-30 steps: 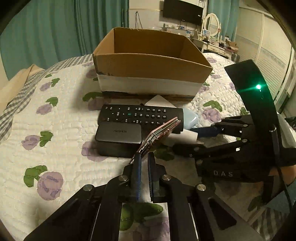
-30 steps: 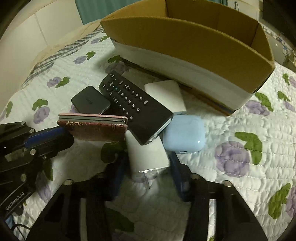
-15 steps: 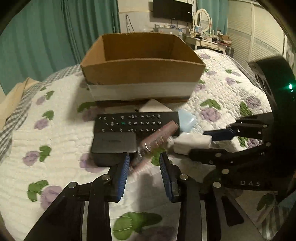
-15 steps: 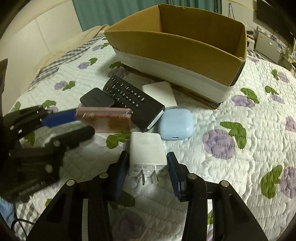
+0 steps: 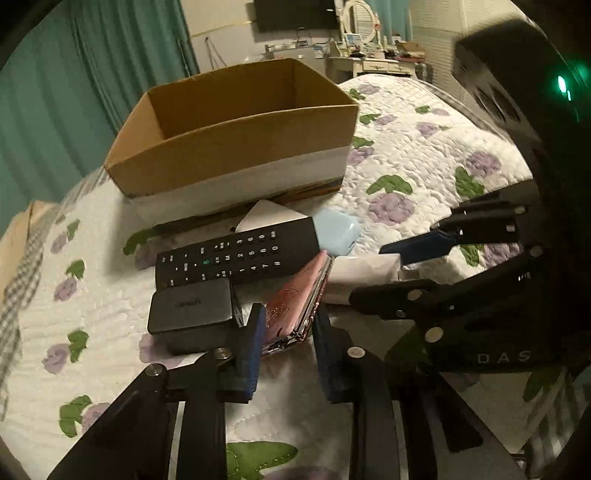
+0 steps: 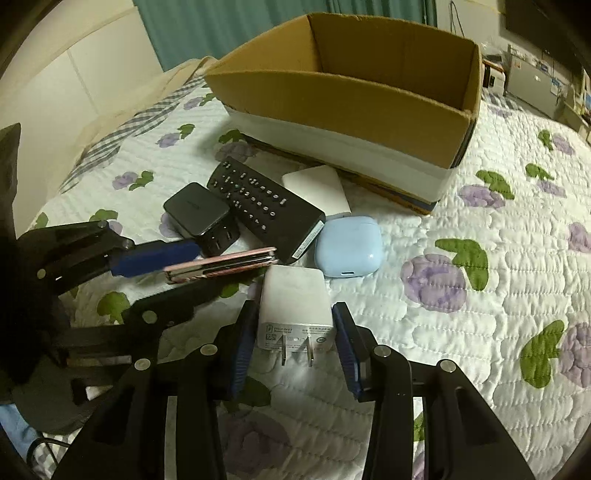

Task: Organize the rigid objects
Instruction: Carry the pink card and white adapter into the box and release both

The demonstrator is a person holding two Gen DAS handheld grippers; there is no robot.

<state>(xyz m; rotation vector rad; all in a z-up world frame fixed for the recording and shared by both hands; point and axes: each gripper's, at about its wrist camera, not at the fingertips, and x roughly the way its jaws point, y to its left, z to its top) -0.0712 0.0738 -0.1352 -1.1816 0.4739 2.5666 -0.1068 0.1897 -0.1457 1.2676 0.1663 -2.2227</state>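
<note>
A pile of small things lies on the quilt in front of an empty cardboard box. My left gripper is open, its fingers on either side of a pink flat case that leans against a black remote. My right gripper is open, its fingers on either side of a white plug charger with its prongs toward me. A black charger block, a light blue earbud case and a white flat box lie alongside.
The floral quilt covers the bed. Teal curtains hang behind the box. A dresser with a mirror stands at the far wall.
My left gripper was shut on the pink case and has opened; the case now rests lower against the remote. Both grippers have drawn back a little from the pile.
</note>
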